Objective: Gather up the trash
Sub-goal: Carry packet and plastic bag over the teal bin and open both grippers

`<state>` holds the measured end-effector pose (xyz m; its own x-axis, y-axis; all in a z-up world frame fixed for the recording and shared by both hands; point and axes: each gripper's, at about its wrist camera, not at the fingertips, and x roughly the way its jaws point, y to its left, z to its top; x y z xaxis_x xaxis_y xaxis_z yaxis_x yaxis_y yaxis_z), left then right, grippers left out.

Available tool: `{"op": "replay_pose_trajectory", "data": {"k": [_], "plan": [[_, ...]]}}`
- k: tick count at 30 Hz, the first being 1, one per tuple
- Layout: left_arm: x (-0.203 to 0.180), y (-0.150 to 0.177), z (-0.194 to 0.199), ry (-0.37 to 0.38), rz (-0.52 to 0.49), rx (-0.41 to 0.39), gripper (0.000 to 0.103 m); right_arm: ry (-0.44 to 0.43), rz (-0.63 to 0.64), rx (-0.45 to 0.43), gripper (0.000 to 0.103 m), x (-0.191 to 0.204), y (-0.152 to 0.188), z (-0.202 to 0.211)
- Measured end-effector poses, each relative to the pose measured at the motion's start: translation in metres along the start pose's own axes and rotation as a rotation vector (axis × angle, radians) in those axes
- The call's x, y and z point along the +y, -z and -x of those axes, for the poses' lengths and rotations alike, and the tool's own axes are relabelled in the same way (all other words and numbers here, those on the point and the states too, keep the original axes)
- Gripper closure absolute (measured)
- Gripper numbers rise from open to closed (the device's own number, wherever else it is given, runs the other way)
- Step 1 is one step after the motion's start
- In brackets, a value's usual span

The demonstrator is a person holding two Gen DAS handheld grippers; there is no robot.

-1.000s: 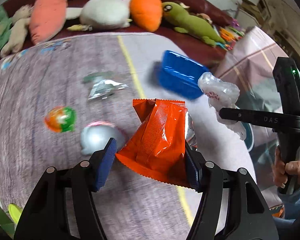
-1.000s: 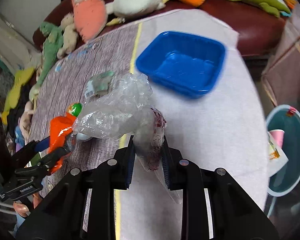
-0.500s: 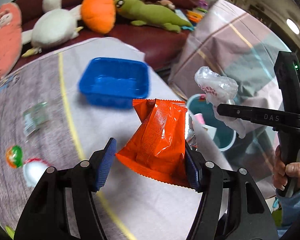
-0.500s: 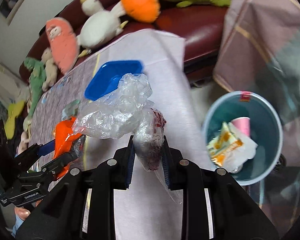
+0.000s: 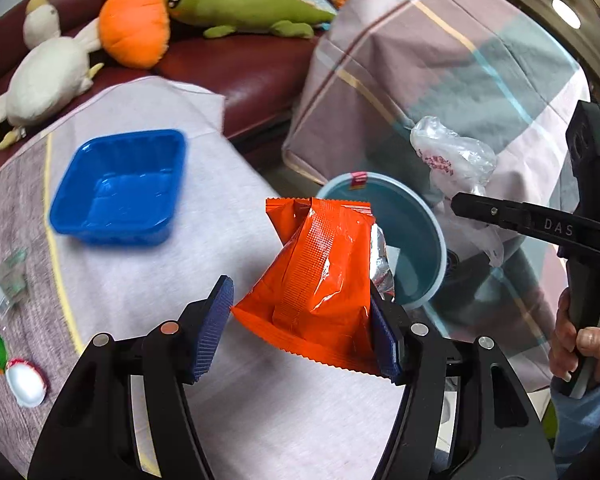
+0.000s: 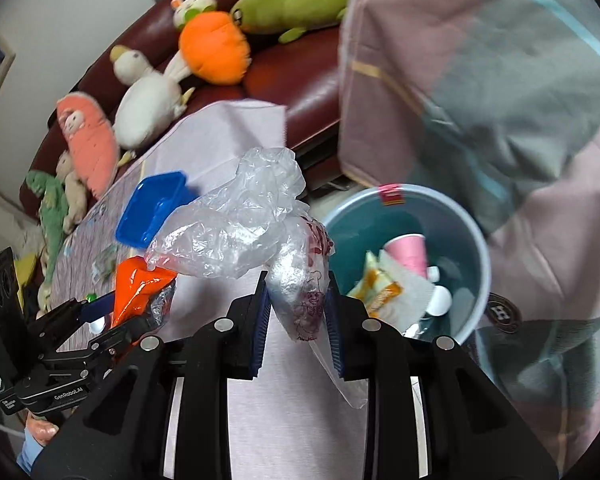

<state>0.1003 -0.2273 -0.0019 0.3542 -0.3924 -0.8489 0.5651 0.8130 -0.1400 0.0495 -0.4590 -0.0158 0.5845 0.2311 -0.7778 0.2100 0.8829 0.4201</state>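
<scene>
The orange wrapper (image 5: pixel 320 276), clamped in the left gripper (image 5: pixel 300 324), and the clear plastic bag (image 6: pixel 252 228), clamped in the right gripper (image 6: pixel 296 320), hang beside the teal bin (image 6: pixel 476 240) (already holding rubbish). Small scraps (image 5: pixel 10 284) remain on the table (image 5: pixel 140 288).

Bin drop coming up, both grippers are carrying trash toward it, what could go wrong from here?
1. The orange wrapper seems held mainly against one pad of the left gripper, near its bottom edge; it could slip out over the table short of the bin.
2. The plastic bag billows above the right gripper; light, it may drift past the rim.
3. The two grippers are close together and could bump.
</scene>
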Motion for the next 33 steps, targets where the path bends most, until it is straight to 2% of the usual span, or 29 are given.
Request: {"op": "replay_pose_trajectory", "data": {"k": [8, 14, 28, 29, 31, 33], "plan": [[-0.042, -0.017, -0.035, 0.016, -0.055, 0.046, 0.038, 0.018, -0.069, -0.007, 0.077, -0.048, -0.001, 0.003], [-0.057, -0.028, -0.058, 0.019, -0.075, 0.067, 0.038, 0.031, -0.095, 0.000, 0.077, -0.068, -0.003, -0.001], [-0.071, -0.038, -0.099, 0.035, -0.085, 0.109, 0.036, 0.059, -0.130, 0.016, 0.077, -0.091, -0.010, -0.011], [-0.073, -0.039, -0.102, 0.034, -0.085, 0.110, 0.035, 0.061, -0.131, 0.016, 0.077, -0.092, -0.010, -0.011], [-0.074, -0.040, -0.104, 0.026, -0.086, 0.108, 0.021, 0.067, -0.134, 0.015, 0.077, -0.094, -0.011, -0.011], [-0.075, -0.041, -0.106, 0.023, -0.091, 0.108, 0.014, 0.073, -0.136, 0.015, 0.077, -0.096, -0.011, -0.011]]}}
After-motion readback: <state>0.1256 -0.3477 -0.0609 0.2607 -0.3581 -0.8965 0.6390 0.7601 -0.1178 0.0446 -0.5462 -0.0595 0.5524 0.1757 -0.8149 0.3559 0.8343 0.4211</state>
